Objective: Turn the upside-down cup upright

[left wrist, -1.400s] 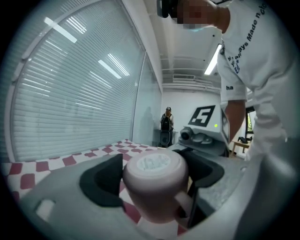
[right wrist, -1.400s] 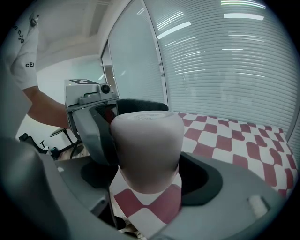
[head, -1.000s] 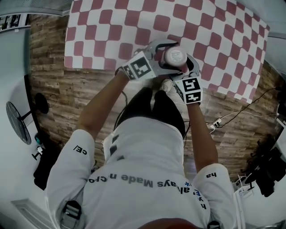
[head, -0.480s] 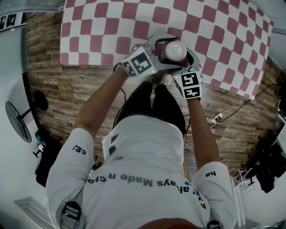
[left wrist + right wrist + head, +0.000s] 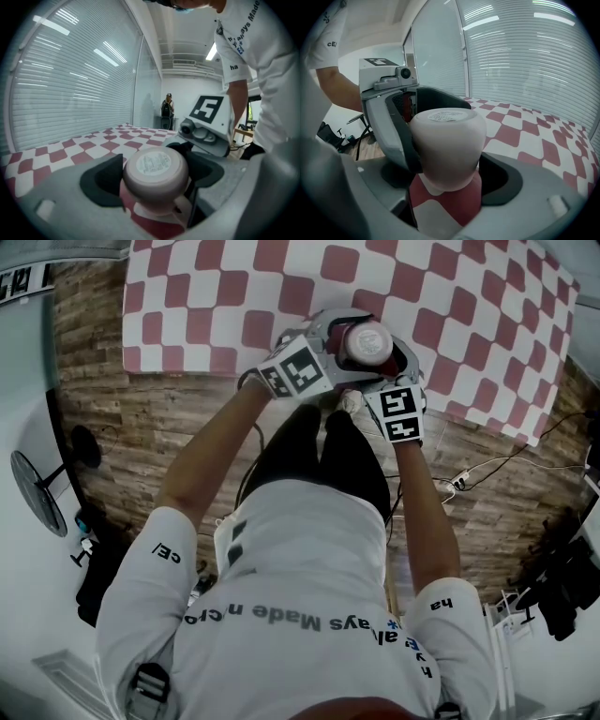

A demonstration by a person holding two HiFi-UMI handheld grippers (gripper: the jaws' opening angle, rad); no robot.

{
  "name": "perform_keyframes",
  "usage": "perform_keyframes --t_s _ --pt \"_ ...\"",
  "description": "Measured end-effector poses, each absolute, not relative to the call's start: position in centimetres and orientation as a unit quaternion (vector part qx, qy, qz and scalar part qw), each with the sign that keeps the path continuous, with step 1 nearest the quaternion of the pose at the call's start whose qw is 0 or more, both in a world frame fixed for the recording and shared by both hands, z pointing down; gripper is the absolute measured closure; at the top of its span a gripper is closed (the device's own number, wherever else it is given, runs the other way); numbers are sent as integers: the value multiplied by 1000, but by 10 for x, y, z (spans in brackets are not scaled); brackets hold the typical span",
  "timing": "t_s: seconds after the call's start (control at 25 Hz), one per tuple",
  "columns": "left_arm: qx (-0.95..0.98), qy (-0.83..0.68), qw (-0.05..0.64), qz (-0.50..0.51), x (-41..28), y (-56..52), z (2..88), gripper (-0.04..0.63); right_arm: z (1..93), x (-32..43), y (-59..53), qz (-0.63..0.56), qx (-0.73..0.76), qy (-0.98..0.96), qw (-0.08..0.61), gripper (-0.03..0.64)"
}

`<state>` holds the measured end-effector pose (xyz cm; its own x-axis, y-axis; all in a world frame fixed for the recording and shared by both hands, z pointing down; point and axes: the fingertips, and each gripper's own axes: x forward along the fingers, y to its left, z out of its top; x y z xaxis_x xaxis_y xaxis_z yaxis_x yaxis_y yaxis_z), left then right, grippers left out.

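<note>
We see the cup point(image 5: 367, 341) inverted, long axis vertical: base up, mouth toward the checked tablecloth point(image 5: 216, 296), near its 6 o'clock edge. It is pale pink and rounded, with a round white label on the base. The left gripper point(image 5: 152, 187) and right gripper point(image 5: 447, 180) both clamp its sides.

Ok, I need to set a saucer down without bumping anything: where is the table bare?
Bare checkered cloth lies left of the left gripper, beyond the cup, and right of the right gripper. The middle of the near edge is crowded: both grippers ring the cup.
</note>
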<state>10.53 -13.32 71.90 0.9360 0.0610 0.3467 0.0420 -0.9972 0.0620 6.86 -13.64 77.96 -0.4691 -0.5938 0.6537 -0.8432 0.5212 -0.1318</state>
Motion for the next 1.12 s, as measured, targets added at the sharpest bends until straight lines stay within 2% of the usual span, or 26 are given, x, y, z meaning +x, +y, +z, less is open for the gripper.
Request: perform_keyframes --t_s 0.28,0.56,0.88,1.12 --pt "983 29 17 183 109 -132 720 170 784 71 -136 223 435 -828 274 212" --pt "979 34 -36 199 113 -119 725 169 795 75 -125 203 428 -823 315 224" --pt "979 18 -18 201 106 -117 724 156 788 77 -119 207 431 -822 309 207" --pt "985 -34 -1 171 93 -120 693 156 756 90 -109 209 430 -831 285 189"
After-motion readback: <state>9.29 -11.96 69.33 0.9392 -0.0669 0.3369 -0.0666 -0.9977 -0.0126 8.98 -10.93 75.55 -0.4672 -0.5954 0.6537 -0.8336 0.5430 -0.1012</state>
